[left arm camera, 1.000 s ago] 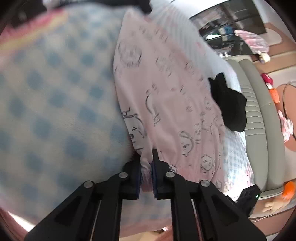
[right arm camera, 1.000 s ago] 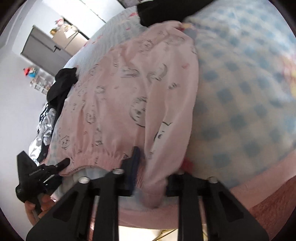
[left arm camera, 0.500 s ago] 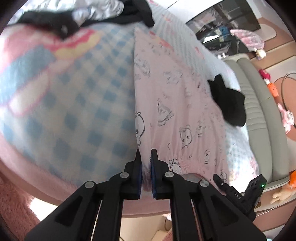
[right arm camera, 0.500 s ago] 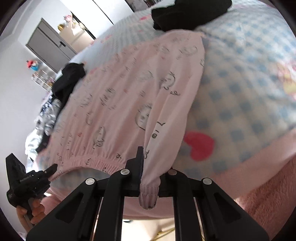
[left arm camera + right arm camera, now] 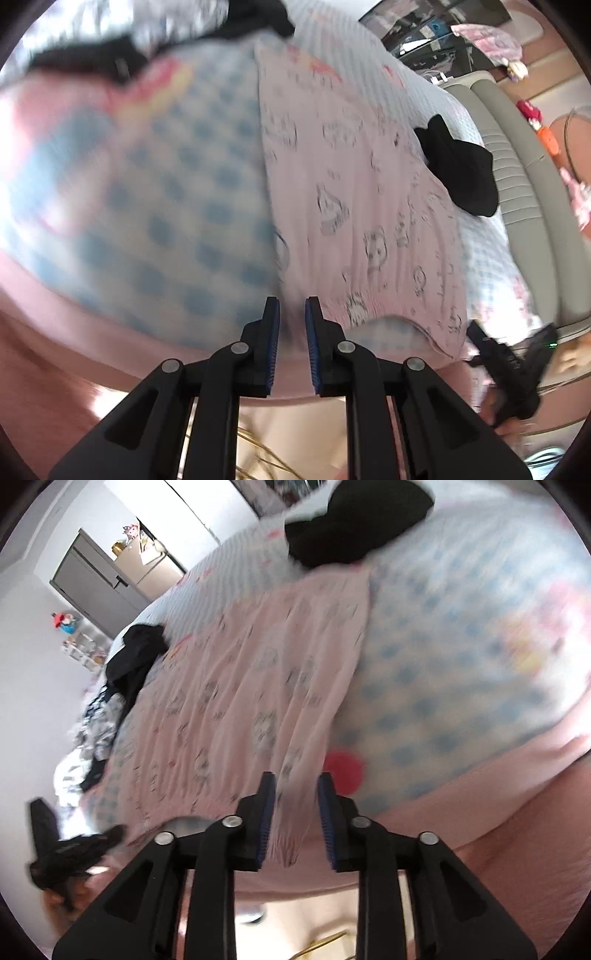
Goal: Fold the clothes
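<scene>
Blue-checked fleece blanket (image 5: 177, 206) fills my left view; one pink printed cotton garment (image 5: 354, 206) lies at one o'clock. My left gripper (image 5: 291, 314) has just parted narrowly, hem between, unpinched.

Right view: two black clothes; my right gripper (image 5: 297, 794), just widened, straddles the garment's cuff (image 5: 291, 834) loosely.

Motion blur smears your checked blanket (image 5: 155, 206), and the pink garment's (image 5: 258, 686) print is unreadable beside it.

A blue-checked blanket (image 5: 177, 206) covers the bed, with pink printed pyjamas (image 5: 354, 206) and black garments (image 5: 461, 173) on it.
</scene>
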`<state>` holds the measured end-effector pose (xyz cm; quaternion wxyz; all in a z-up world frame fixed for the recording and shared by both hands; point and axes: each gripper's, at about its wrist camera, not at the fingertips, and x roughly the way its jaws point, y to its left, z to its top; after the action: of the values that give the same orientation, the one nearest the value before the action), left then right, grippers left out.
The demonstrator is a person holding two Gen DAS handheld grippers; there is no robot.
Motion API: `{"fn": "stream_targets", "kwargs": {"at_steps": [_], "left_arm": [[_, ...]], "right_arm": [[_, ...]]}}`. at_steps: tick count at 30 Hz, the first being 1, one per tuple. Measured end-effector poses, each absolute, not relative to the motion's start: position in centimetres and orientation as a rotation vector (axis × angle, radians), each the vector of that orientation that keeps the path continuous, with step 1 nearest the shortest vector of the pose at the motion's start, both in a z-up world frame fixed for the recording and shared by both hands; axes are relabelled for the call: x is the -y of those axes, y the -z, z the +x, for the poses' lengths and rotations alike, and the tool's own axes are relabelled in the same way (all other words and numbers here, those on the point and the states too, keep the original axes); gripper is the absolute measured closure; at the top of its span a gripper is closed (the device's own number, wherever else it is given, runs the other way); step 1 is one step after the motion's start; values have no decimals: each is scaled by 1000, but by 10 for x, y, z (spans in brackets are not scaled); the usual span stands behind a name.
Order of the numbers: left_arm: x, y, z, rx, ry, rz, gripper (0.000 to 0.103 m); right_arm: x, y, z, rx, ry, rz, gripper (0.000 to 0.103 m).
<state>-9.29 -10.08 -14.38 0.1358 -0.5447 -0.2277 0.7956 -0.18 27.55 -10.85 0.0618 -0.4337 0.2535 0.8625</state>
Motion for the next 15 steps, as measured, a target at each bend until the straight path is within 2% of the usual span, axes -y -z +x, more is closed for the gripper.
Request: {"fn": "stream_targets", "kwargs": {"at_steps": [1, 2, 7, 10, 12, 15], "left_arm": [[96, 138, -95, 631, -2320, -1550, 87], [91, 133, -98, 603, -2336, -1523, 87], [26, 127, -117, 329, -2342, -1441, 87], [7, 152, -136, 273, -2323, -1577, 87], [12, 168, -142, 295, -2281, -1692, 87], [24, 163, -133, 291, -2294, -1679, 87]], "right_arm": [[-278, 103, 0, -710, -2616, -1274, 66], [-279, 101, -3, -673, -2630, -1259, 65], [-266, 115, -34, -530, -2718, -1340, 65], [-266, 145, -45, -407, -2625, -1491, 70], [-275, 157, -38, -407, -2575, -1466, 73], [-301, 163, -16, -597, -2550, -1421, 73]]}}
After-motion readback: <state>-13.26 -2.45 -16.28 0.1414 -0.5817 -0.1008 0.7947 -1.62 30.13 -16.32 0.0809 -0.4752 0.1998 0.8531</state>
